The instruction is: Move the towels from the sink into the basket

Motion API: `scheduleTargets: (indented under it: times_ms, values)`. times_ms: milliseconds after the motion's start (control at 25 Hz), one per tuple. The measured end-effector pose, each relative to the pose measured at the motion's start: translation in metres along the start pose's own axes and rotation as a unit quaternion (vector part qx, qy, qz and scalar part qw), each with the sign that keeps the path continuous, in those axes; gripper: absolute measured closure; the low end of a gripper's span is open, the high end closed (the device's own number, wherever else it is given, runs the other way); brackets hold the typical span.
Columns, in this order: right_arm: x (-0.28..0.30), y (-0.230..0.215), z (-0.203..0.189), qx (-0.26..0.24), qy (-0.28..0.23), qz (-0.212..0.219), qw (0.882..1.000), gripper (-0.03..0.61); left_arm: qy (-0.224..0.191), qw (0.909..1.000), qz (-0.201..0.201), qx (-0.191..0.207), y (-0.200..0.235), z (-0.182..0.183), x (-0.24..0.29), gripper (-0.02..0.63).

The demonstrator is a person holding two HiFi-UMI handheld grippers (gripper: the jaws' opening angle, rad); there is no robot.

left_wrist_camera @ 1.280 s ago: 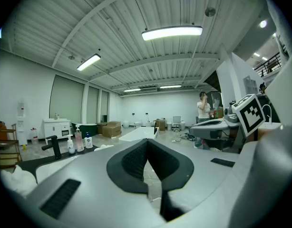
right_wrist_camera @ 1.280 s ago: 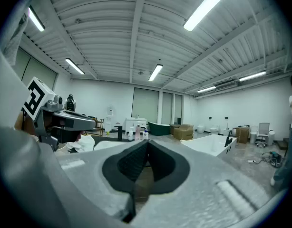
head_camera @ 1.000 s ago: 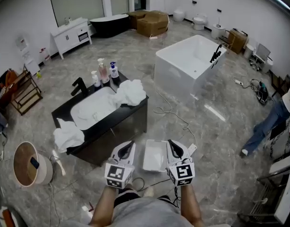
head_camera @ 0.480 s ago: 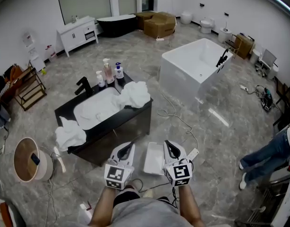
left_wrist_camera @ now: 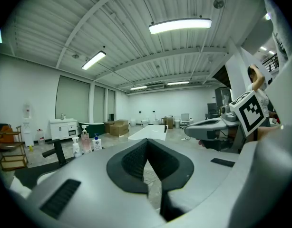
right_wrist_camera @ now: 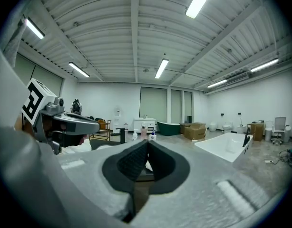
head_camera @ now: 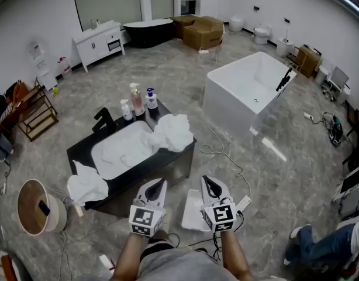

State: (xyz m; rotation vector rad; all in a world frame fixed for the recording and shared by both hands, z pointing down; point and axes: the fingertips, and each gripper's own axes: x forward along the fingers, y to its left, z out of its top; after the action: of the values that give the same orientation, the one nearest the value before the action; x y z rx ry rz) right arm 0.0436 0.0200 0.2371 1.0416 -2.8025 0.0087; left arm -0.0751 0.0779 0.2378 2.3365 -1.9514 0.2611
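- Low in the head view, we hold the left gripper (head_camera: 158,184) and the right gripper (head_camera: 207,182) side by side above the floor. Both point toward the black sink counter (head_camera: 163,163).
- We see the left gripper's jaws closed on each other in its own view, with nothing between the pads.
- We see the right gripper's jaws pressed together in the same way, and they are empty too.
- We find one white towel (head_camera: 173,132) heaped on the counter's right end, touching the right rim of the sink (head_camera: 96,152).
- We find a second towel (head_camera: 86,184) bunched at the counter's front left corner, hanging over the edge.
- We notice rumpled white cloth (head_camera: 130,147) inside the sink, but we cannot tell for sure that it is a towel.
- We see a black faucet (head_camera: 103,119) at the counter's back edge and three bottles (head_camera: 137,100) near its back right corner.
- We see the white rectangular basket (head_camera: 193,212) on the floor between our two grippers. It lies in front of the counter's right end, and the right gripper partly hides it.
- We see a white bathtub (head_camera: 244,86) standing on the floor to the right of the counter, well apart from the basket.
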Motion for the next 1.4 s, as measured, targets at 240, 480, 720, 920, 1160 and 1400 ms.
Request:
scheduleTargets:
  times_ms: [240,480,720,920,1160,1400]
  values:
    - [0.088,-0.016,0.012,0.007,0.012,-0.002,1.000,0.578,0.017,0.9998,-0.012,-0.007,0.070,0.001,0.065,0.604]
    - [0.174,-0.029,0.005,0.014,0.037,-0.016,0.999,0.578,0.040,0.9986,-0.030,-0.019,0.131,-0.014,0.123,0.604]
    - [0.242,-0.034,-0.020,0.031,0.065,-0.026,0.997,0.578,0.069,0.9960,-0.049,-0.029,0.183,-0.039,0.167,0.604]
    - [0.284,-0.040,-0.044,0.044,0.090,-0.047,0.994,0.577,0.088,0.9931,-0.067,-0.038,0.213,-0.059,0.195,0.604]
    - [0.324,-0.041,-0.064,0.057,0.116,-0.052,0.990,0.551,0.103,0.9899,-0.084,-0.049,0.234,-0.076,0.219,0.604]
    - [0.362,-0.043,-0.096,0.069,0.156,-0.054,0.984,0.259,0.108,0.9884,-0.092,-0.055,0.252,-0.087,0.234,0.604]
